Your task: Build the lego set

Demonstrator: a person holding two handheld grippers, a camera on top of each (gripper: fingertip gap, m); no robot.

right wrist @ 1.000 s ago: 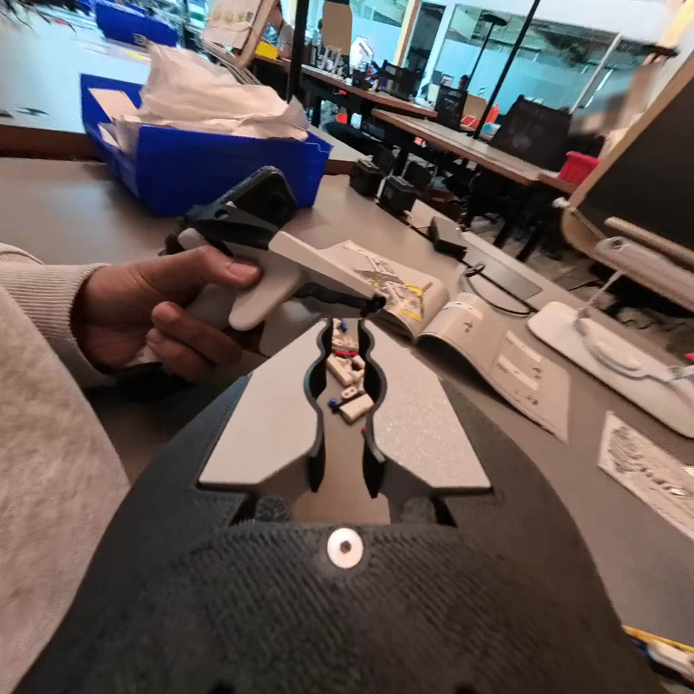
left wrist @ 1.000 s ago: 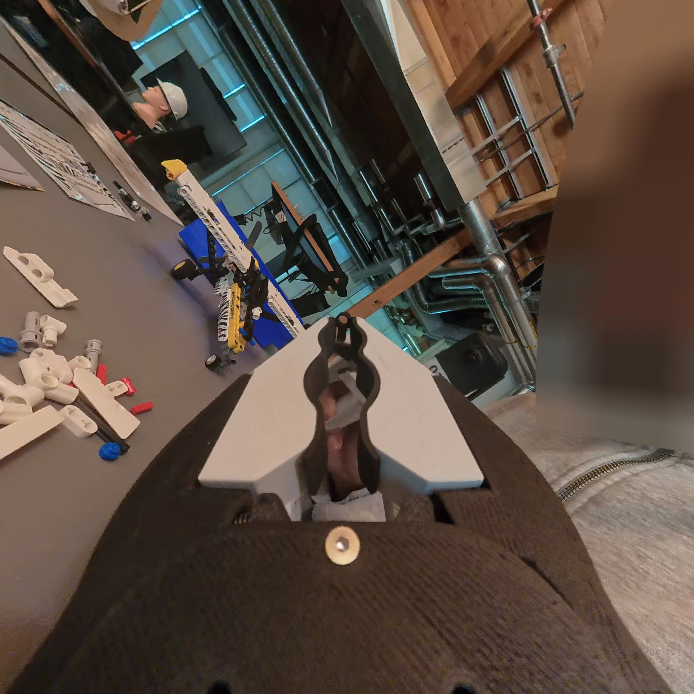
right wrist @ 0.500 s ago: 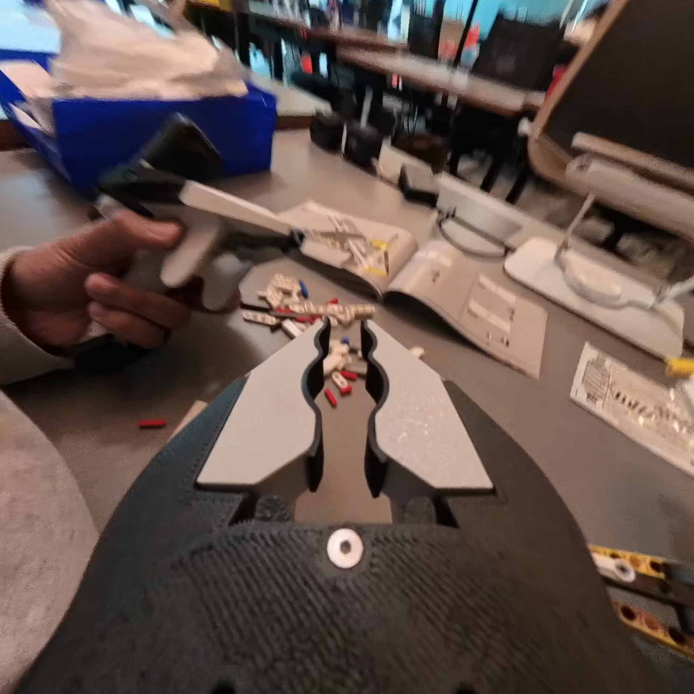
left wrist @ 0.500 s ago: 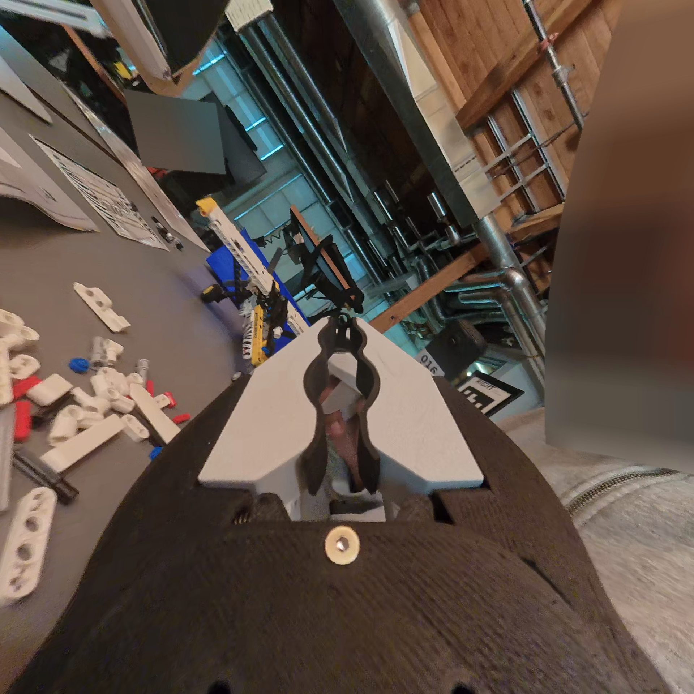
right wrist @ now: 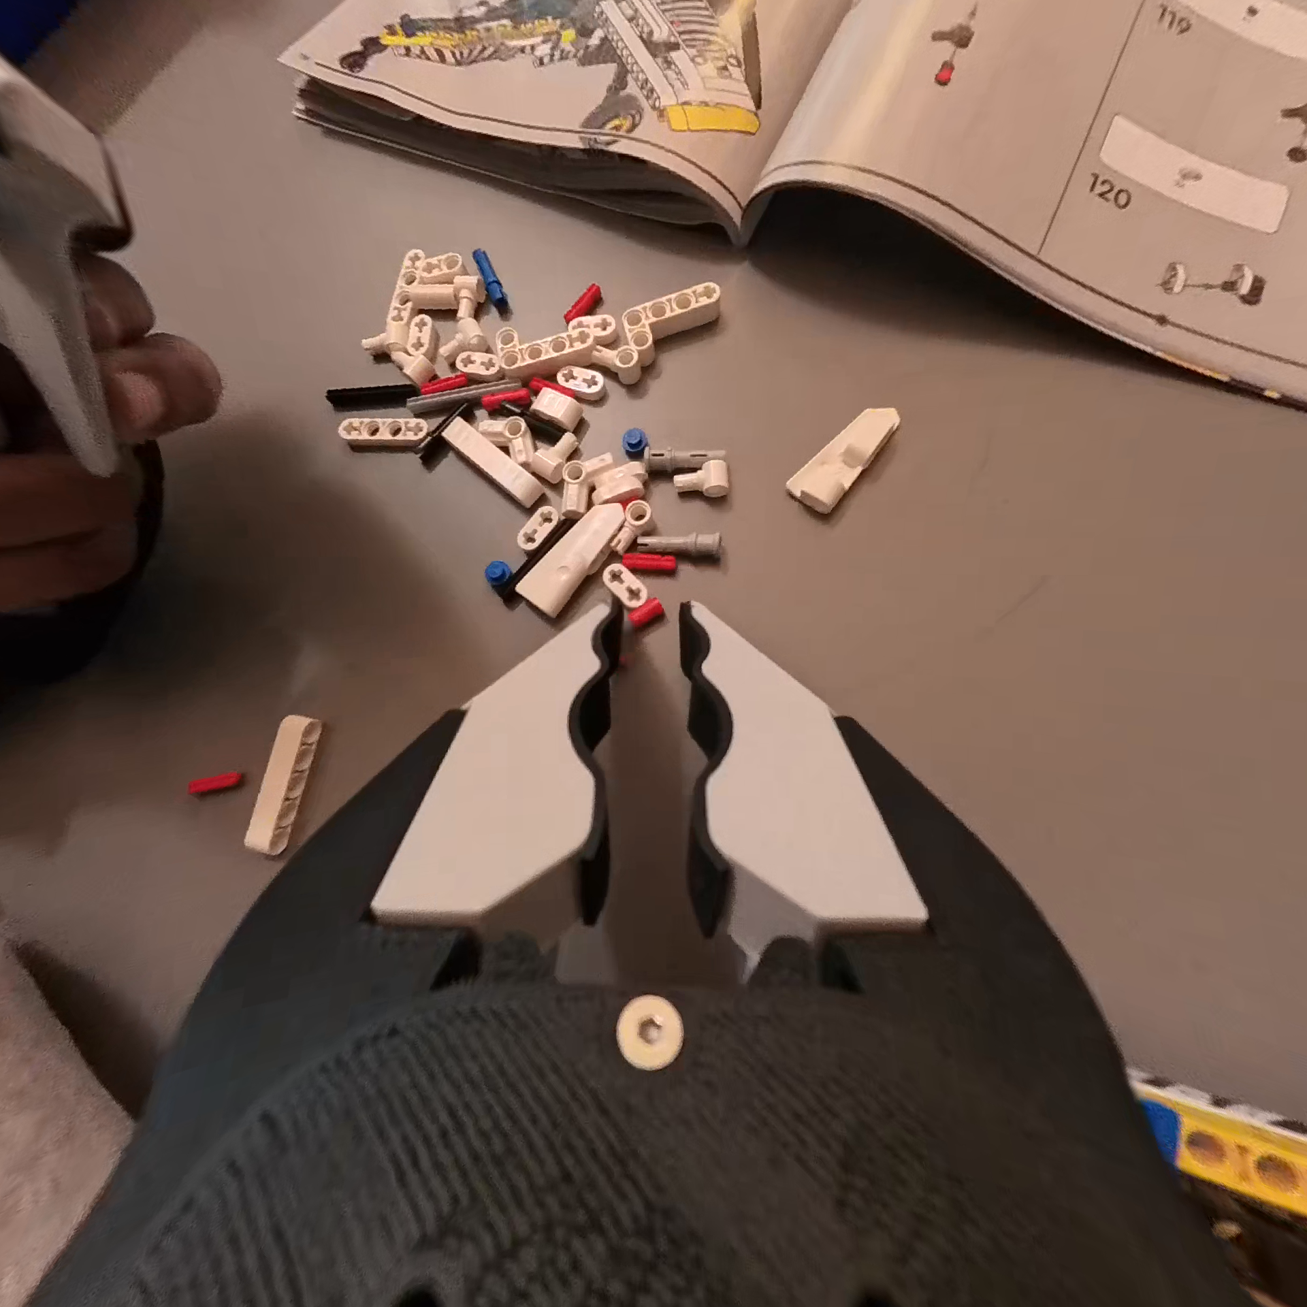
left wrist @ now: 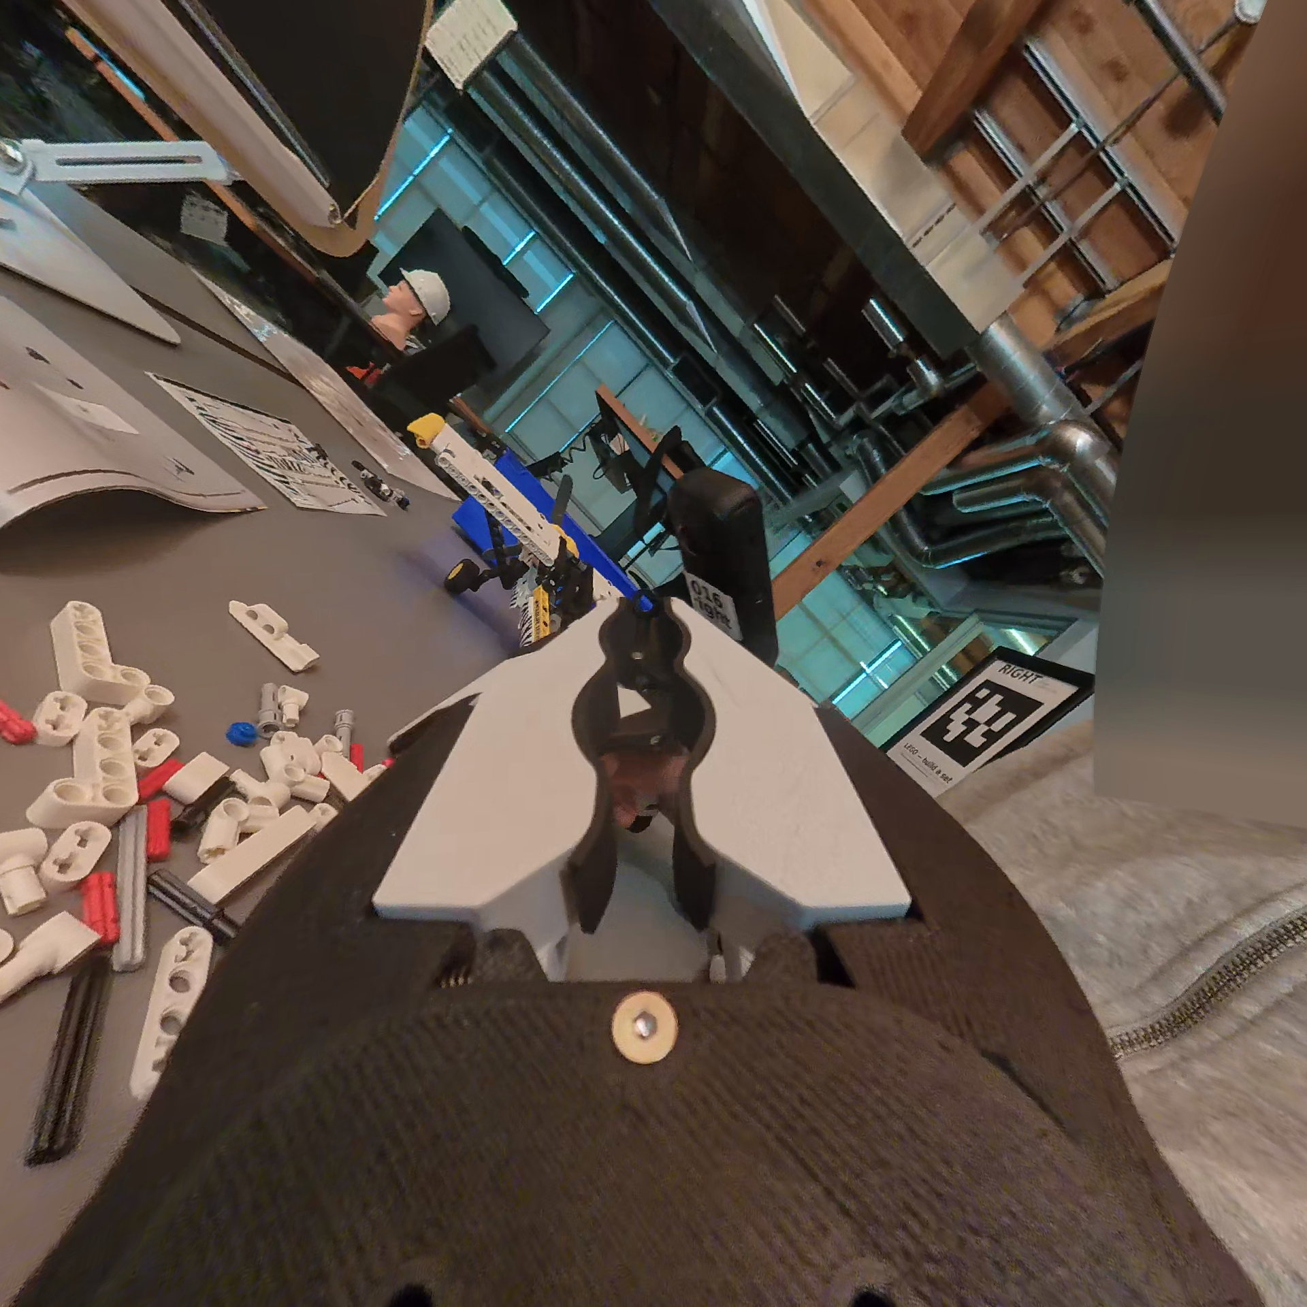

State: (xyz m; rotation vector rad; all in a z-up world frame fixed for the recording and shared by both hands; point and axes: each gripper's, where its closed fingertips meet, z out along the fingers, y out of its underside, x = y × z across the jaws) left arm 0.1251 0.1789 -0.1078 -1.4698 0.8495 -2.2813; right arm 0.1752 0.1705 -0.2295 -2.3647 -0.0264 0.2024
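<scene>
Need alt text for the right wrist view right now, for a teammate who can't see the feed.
The right gripper, jaws open and empty, hangs over a pile of small Lego parts on a grey table, a red pin just off its tips. An open instruction booklet lies beyond the pile, and the left gripper shows at the left edge.

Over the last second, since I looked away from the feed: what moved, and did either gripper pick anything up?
The right gripper tipped down and moved in over the loose parts pile; its fingers stayed open and empty, tips now by a red pin. The left gripper swung slightly, staying shut on a small black piece. Nothing was grasped or released. The instruction booklet and pile stayed put.
</scene>
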